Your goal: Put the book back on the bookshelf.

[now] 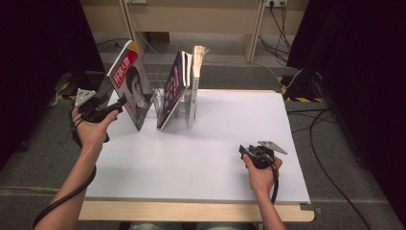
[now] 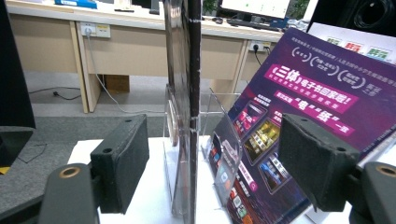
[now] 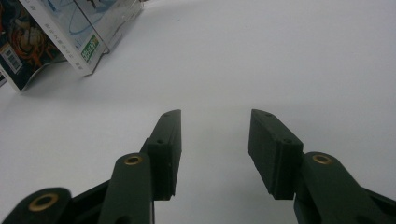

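A book with a portrait cover (image 1: 130,86) leans to the left in a clear acrylic rack (image 1: 160,103) at the back of the white table (image 1: 215,143). My left gripper (image 1: 122,101) is at that book's near edge. In the left gripper view the book's dark edge (image 2: 192,93) stands upright between the jaws of the left gripper (image 2: 212,126); both pads stand well clear of it, so the gripper is open. A purple book (image 1: 173,88) (image 2: 308,93) and a white book (image 1: 195,81) lean in the slots to the right. My right gripper (image 1: 244,152) (image 3: 215,126) is open with nothing between its fingers, low over the table at front right.
The right gripper view shows the white book's lower corner (image 3: 79,28) and another cover (image 3: 18,51) at top left, with bare white tabletop ahead. Desks and cables (image 1: 282,28) lie beyond the table's far edge. Dark curtains flank both sides.
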